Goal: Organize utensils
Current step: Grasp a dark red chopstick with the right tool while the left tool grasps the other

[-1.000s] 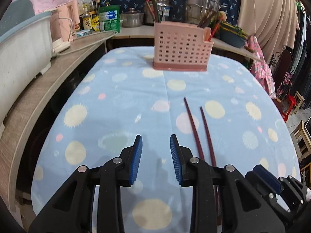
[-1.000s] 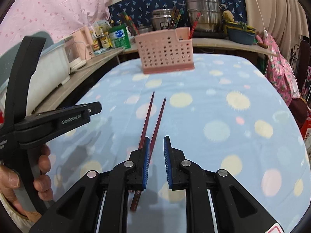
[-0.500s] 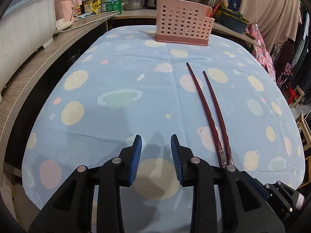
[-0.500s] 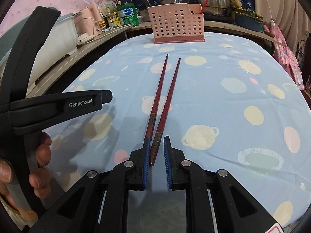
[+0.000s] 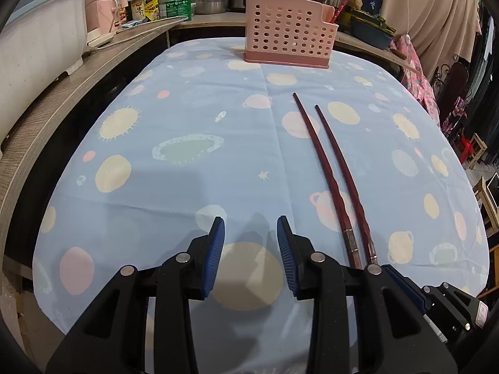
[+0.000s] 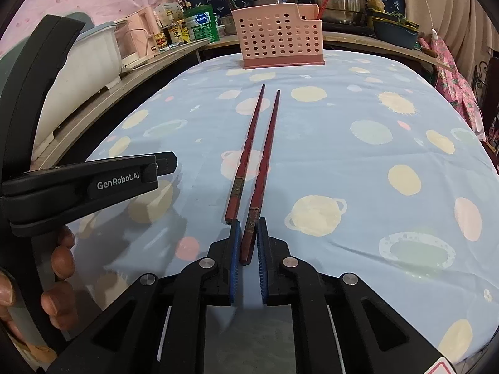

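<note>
Blue spotted tablecloth (image 6: 358, 168) being lit from above, two red chopsticks (image 6: 260, 143) being laid side by side, pink basket (image 6: 277, 42) (far end), right gripper (image 6: 248, 243) being clamped on right chopstick (image 6: 249, 237), left gripper (image 5: 251, 243) being opened over bare cloth.

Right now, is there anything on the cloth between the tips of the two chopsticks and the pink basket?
No. In the right wrist view, only bare tablecloth lies between the chopsticks and the pink basket.
</note>
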A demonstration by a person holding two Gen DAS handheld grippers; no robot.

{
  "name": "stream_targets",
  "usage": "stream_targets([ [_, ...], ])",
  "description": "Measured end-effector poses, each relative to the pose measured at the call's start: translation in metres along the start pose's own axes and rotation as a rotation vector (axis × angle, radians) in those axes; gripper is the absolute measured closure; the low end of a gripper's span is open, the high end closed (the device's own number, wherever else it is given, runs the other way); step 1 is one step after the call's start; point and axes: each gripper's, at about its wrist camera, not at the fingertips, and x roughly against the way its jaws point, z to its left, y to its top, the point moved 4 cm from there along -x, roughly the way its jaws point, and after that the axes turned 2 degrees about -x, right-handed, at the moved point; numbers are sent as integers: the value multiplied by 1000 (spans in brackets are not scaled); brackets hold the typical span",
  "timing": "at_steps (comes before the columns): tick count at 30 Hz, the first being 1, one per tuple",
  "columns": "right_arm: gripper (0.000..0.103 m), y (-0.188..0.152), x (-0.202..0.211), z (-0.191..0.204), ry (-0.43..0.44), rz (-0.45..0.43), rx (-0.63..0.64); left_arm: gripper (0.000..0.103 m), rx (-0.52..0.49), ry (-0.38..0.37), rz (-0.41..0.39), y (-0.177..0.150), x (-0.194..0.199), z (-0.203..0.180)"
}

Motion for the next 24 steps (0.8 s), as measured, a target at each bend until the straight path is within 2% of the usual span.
stream_targets([
  [7, 96, 0, 3, -8, -10, -9, -19, 68, -4, 0, 6, -1, -1, -3],
  [9, 96, 0, 4, -14, -18, -14, -33, 65, -3, 0, 9, -2, -1, -3],
  [11, 96, 1, 5, -20, -28, -19, -45, 58, -2, 4, 10, -2, -2, -4],
  [18, 96, 2, 9, -40, -56, -32, -93, 46, -10, 2, 9, -2, -1, -10],
  [20, 96, 2, 9, -44, -61, -35, -100, 39, -10, -6, 12, -1, -1, -13],
  [24, 96, 3, 11, -51, -68, -40, -113, 34, -18, -21, 17, -2, -1, -22],
])
